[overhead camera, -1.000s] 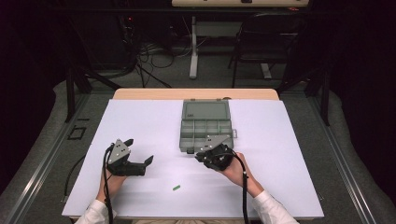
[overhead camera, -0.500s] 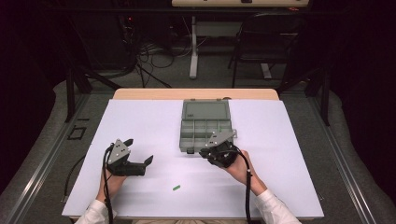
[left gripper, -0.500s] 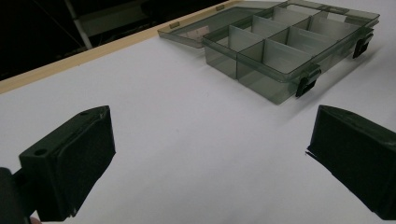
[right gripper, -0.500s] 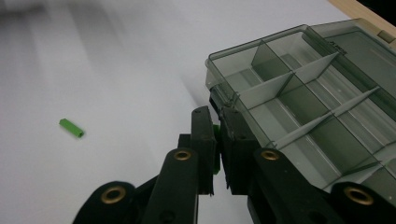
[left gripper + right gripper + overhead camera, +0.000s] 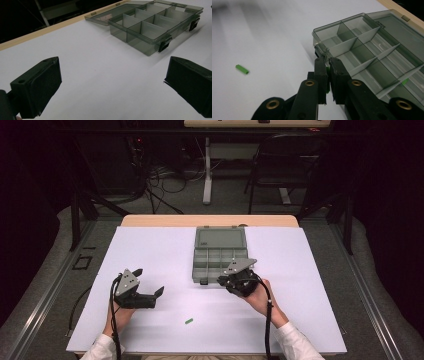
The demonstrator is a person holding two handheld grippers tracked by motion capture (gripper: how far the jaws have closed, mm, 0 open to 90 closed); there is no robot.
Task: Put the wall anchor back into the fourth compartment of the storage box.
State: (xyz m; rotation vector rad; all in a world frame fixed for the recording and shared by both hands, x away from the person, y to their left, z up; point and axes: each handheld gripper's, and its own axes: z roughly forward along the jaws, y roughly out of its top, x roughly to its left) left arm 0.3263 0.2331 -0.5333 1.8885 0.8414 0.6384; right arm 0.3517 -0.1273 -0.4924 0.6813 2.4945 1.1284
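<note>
Right gripper was clamped on a tiny green piece at the organizer box, near its 7 o'clock corner. Piece looked light, stiff, best pinched mid-length. Left gripper sat wide open, holding nothing

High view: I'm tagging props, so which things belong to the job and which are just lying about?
In the job:
- compartment box, lid open
- green piece pinched in the right claw
- loose green piece

Lying about:
- chair
- floor cables
</note>
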